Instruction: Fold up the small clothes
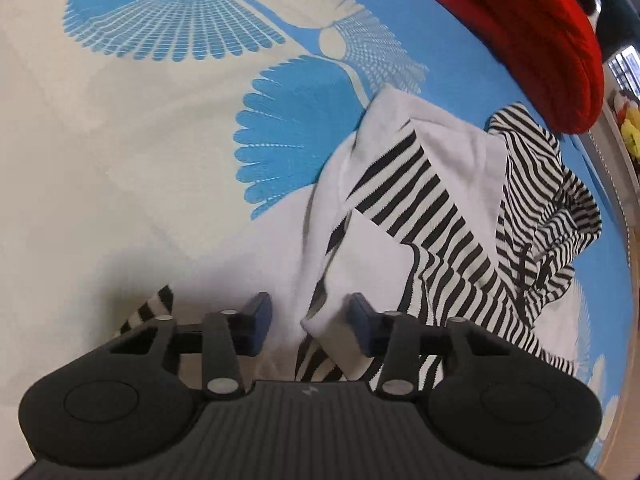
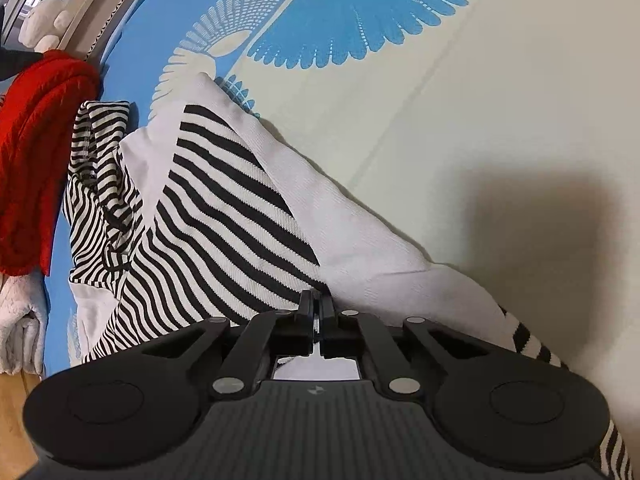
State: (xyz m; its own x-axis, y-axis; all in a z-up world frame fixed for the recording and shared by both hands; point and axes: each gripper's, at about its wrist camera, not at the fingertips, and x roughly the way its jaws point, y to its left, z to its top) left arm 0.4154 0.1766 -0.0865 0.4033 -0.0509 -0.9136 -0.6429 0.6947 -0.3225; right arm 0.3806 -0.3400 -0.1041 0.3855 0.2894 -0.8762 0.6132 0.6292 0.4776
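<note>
Bedspread [image 1: 120, 140] blue-and-cream fan print, red knit [image 1: 540, 40] at edge

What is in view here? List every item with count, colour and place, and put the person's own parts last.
striped garment: one, white with black stripes, crumpled on the bedspread in front of both grippers.
red knit item: one, red, at the far edge of the bedspread beyond the garment.
fluffy white fabric: one, off-white, at the bedspread's edge below the red knit in the right wrist view.
bedspread: one, cream with blue fan-shaped prints, under everything.
left gripper: one, black, fingers apart, over a white fold of the garment.
right gripper: one, black, fingers closed on the garment.
</note>
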